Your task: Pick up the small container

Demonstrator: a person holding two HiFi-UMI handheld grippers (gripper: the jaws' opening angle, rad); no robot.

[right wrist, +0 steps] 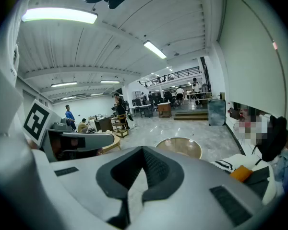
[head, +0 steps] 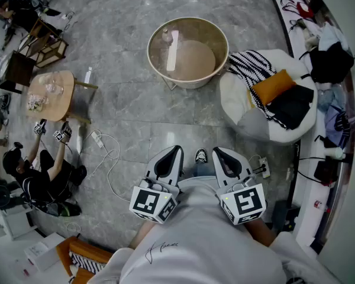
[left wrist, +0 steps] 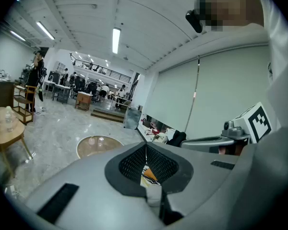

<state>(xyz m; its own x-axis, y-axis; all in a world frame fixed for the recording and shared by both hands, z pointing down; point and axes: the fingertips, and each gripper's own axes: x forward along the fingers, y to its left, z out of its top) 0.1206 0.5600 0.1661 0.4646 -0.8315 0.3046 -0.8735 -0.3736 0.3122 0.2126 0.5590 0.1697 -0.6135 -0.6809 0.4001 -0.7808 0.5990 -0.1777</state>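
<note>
Ribbed dark jaws of left gripper [head: 175,149] and right gripper [head: 217,151] closed, empty. Well ahead of both jaws, small clear container [head: 165,36] on round glass worktop [head: 188,19]. Polished grey stone floor [head: 136,105], open hall.

Two grippers [head: 176,149] [head: 216,151], two tables [head: 151,55] [head: 62,99]

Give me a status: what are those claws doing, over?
Left claw, right claw both shut, empty, held at chest. Small container, likely the clear one, sits untouched on round glass table ahead. Floor between looks unobstructed.
</note>
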